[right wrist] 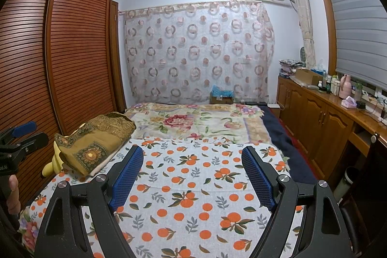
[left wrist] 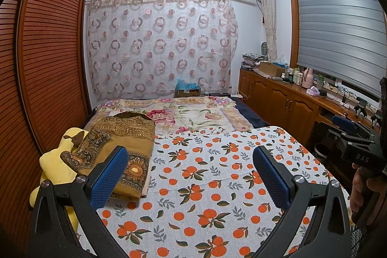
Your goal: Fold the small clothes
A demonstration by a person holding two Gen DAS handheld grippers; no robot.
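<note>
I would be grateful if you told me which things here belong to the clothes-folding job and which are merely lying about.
Belongs to the job:
- brown patterned garment, heaped at the left of the bed
- orange-print cloth, spread flat as the work surface
- left claw and right claw, both open and empty

Just lying about:
- yellow plush toy
- floral bedspread
- pink flask
- cardboard box

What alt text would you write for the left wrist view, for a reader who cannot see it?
An open claw hovers over an orange-print cloth spread on a bed, holding nothing. A brown patterned cloth lies bunched at the left beside a yellow soft toy. The other claw shows at the right edge, before wooden cabinets.
</note>
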